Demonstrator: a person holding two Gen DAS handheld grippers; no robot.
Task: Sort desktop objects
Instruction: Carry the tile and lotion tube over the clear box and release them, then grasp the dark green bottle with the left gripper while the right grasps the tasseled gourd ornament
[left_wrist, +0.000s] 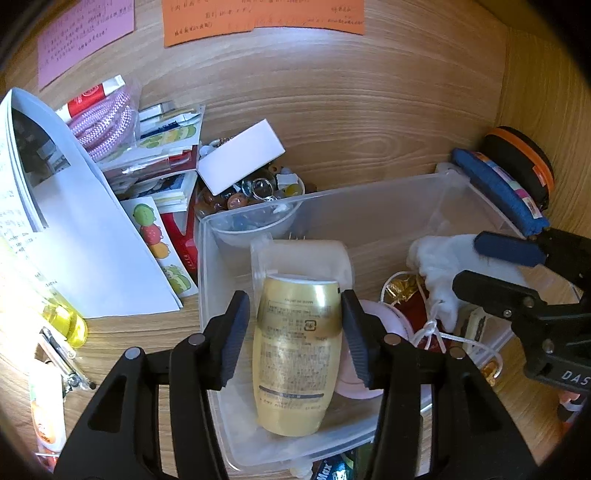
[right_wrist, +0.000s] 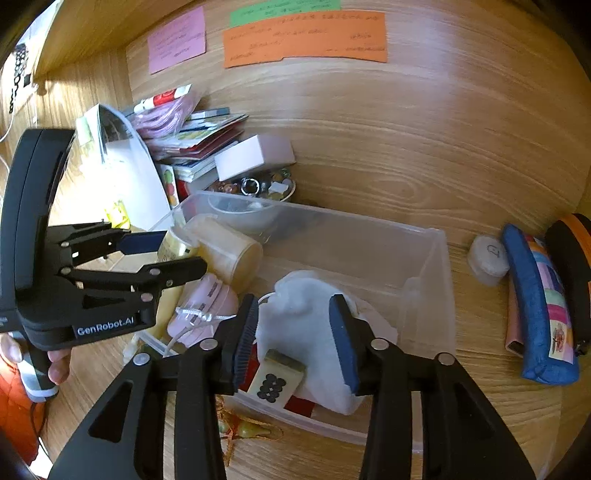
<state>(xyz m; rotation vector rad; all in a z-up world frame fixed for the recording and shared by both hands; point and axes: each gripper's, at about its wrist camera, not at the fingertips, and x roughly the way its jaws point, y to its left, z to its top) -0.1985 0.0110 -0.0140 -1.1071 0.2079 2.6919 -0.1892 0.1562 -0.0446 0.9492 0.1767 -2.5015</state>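
Observation:
A clear plastic bin (left_wrist: 325, 199) (right_wrist: 428, 258) stands on the wooden desk. My left gripper (left_wrist: 295, 332) (right_wrist: 173, 254) straddles a gold bottle (left_wrist: 299, 354) (right_wrist: 177, 245) with a frosted cap, inside the bin's left end; the jaws stand wide, with a gap at the left pad. My right gripper (right_wrist: 295, 341) (left_wrist: 491, 266) is open above a white pouch (right_wrist: 310, 317) (left_wrist: 443, 258) in the bin, not clamped. A pink round case (right_wrist: 207, 306) and a small tile with black dots (right_wrist: 275, 380) also lie in the bin.
A stack of booklets, a white sheet (left_wrist: 85, 236) and a bag of purple cord (left_wrist: 103, 122) lie left. A bowl of beads (left_wrist: 255, 199) with a white box (left_wrist: 240, 158) stands behind the bin. A blue pencil case (right_wrist: 539, 306) and a white round container (right_wrist: 487, 258) lie right.

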